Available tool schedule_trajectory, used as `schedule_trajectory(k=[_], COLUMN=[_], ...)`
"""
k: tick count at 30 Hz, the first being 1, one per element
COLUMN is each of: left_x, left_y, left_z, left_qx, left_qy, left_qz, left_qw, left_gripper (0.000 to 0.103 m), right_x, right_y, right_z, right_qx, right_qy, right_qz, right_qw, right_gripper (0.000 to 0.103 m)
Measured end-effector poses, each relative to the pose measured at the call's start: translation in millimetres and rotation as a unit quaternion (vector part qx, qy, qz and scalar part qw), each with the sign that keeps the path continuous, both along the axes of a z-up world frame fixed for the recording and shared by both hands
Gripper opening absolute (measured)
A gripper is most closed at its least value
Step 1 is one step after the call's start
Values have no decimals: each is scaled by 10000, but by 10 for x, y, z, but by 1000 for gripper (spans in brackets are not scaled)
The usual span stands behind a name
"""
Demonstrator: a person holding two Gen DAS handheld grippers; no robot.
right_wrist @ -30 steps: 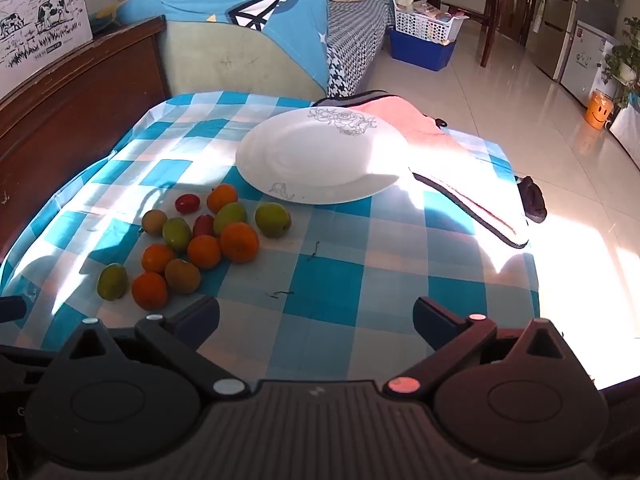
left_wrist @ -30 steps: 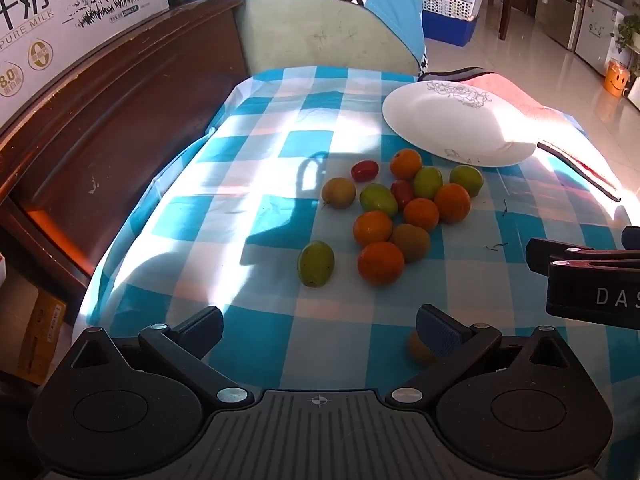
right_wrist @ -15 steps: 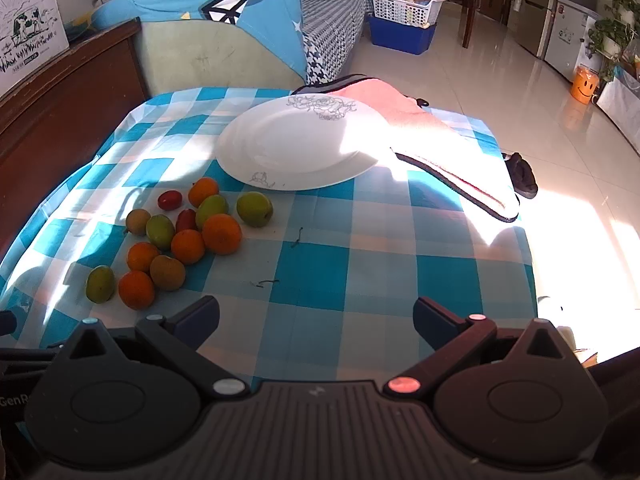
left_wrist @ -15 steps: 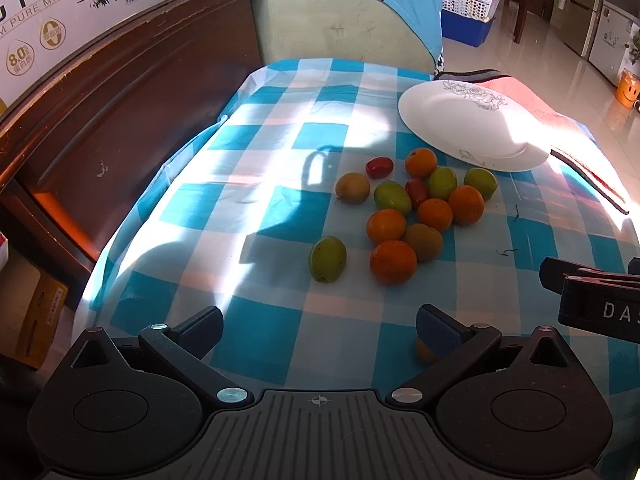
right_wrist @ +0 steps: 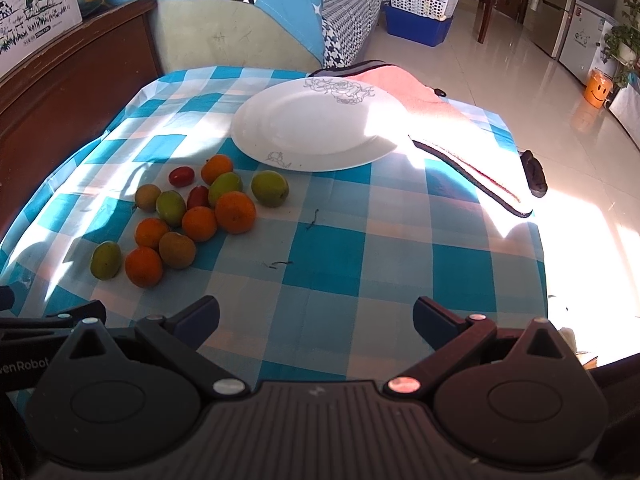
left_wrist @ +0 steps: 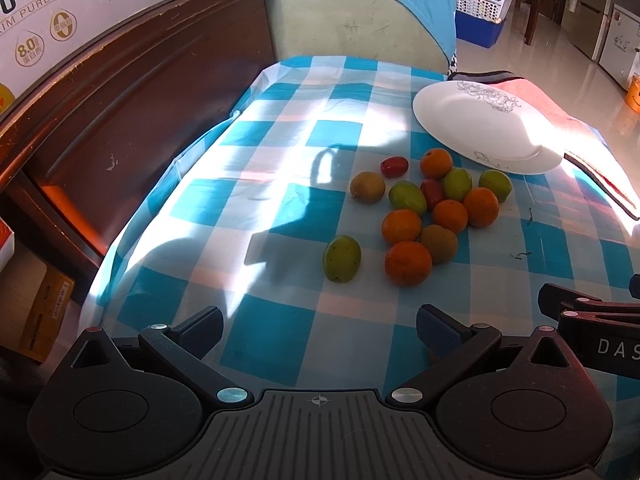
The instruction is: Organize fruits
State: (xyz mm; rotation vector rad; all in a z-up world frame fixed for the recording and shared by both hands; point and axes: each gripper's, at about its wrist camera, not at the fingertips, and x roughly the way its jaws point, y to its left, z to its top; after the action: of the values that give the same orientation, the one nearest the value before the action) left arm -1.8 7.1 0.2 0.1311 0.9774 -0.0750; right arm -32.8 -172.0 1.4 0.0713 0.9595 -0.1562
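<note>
room: near cloth (right_wrist: 328, 248) was bare | fruit: five oranges (right_wrist: 235, 212), two tomatoes (right_wrist: 181, 176) | left gripper (left_wrist: 319, 330), right gripper (right_wrist: 316, 314): both spread wide

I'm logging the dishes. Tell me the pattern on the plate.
The plate is plain white with grey line-drawn flowers at its far rim and a small sprig at its near rim; the right wrist view shows it best.

left tool (left_wrist: 318, 330) spread wide, right tool (right_wrist: 316, 314) likewise, both empty

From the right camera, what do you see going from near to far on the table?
Right gripper, open → nearest orange → red cherry tomato → white plate → pink cloth.
</note>
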Motion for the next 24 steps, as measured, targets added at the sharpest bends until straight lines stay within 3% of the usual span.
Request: schedule_trajectory(k=[24], left_x=[-7], left_y=[41], left_z=[-13], left_qx=[158], left_qy=[-37], left_qz=[106], left_qw=[9998], left_gripper=[103], right_x=[4], right_y=[110], right_z=[-59], right_qx=[-109], right_qy=[118], right_qz=[151], right_qw=[9998], right_gripper=[102])
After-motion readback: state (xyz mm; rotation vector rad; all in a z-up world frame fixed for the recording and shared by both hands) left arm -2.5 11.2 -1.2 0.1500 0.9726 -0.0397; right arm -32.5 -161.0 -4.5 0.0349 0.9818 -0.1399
